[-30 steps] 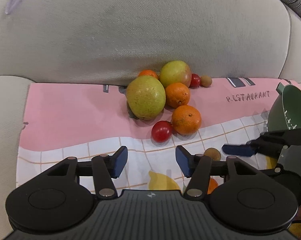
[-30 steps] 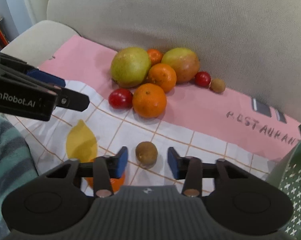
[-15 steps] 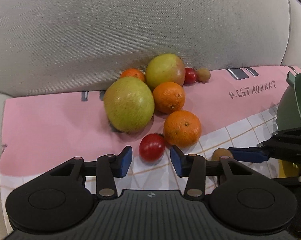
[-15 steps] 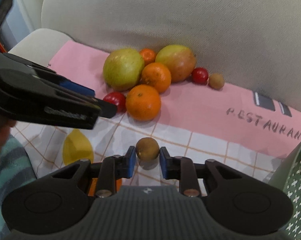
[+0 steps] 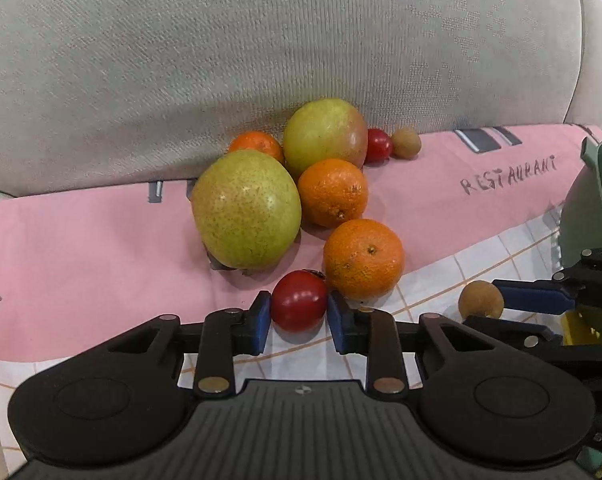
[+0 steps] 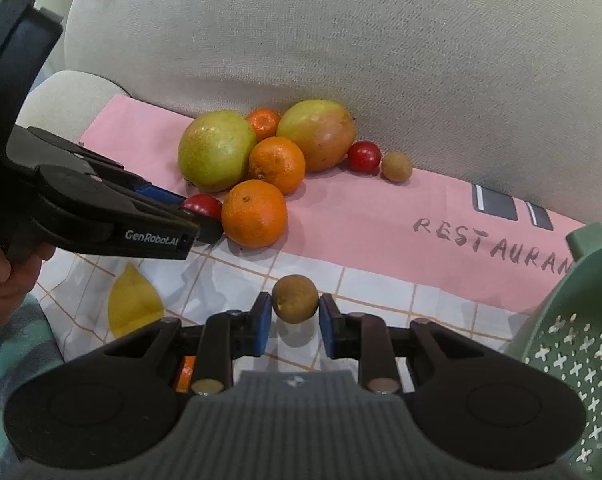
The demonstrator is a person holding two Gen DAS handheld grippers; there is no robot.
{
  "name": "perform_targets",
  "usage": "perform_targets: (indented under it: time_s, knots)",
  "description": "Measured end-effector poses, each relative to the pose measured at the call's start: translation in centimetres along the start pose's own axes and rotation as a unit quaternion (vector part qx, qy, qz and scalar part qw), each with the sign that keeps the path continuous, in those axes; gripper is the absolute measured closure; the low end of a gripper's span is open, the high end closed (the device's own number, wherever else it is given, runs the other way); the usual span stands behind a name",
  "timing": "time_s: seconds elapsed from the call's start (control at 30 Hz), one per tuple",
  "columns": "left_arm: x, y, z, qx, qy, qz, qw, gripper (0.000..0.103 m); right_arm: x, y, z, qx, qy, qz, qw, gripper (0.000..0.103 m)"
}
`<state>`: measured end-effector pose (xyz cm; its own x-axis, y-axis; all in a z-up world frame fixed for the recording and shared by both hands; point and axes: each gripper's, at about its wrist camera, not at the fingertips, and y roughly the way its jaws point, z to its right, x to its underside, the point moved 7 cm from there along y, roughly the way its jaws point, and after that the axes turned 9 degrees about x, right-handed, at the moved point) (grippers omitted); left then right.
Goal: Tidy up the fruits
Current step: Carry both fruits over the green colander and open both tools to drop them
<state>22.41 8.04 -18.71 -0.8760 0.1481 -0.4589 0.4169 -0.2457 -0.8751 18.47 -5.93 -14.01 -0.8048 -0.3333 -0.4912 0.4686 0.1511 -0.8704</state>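
A heap of fruit lies on a pink and white cloth (image 5: pixel 81 264) against the sofa back: a green pear (image 5: pixel 247 210), a green-red mango (image 5: pixel 325 134), three oranges, the nearest one (image 5: pixel 363 258), a second red tomato (image 5: pixel 379 145) and a second small brown fruit (image 5: pixel 406 143). My left gripper (image 5: pixel 299 316) is shut on a red tomato (image 5: pixel 299 300) beside the nearest orange. My right gripper (image 6: pixel 291 318) is shut on a small brown fruit (image 6: pixel 295 298), which seems lifted just off the cloth. Both grippers also show in each other's view.
A green perforated colander (image 6: pixel 573 344) stands at the right edge of the cloth. The grey sofa backrest (image 5: pixel 261 40) rises right behind the fruit. A sofa arm (image 6: pixel 61 96) is at the left. The person's hand (image 6: pixel 5 276) holds the left gripper.
My left gripper moved forward to the tomato and closed on it. My right gripper closed on the small brown fruit and seems to have raised it slightly.
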Motion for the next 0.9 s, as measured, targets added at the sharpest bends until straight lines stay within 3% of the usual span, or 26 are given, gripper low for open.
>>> perform_targets:
  time_s: [0.3, 0.5, 0.7, 0.9]
  knots:
    - [-0.7, -7.1, 3.1, 0.015, -0.017, 0.046, 0.9987, 0.07, -0.1, -5.1, 0.9, -0.007, 0.013, 0.037, 0.999, 0.081]
    - [-1.2, -10.9, 8.9, 0.051, 0.034, 0.078, 0.9951, 0.07, 1.1, -9.3, 2.3, -0.001, 0.019, 0.053, 0.998, 0.081]
    - [-1.2, -11.6, 15.3, 0.087, 0.101, 0.069, 0.9887, 0.07, 3.7, -11.9, 5.5, 0.017, 0.03, 0.034, 0.999, 0.081]
    - [-0.8, -10.5, 21.1, 0.128, 0.157, 0.032, 0.9786, 0.07, 6.9, -12.9, 10.0, 0.041, 0.049, -0.003, 0.998, 0.081]
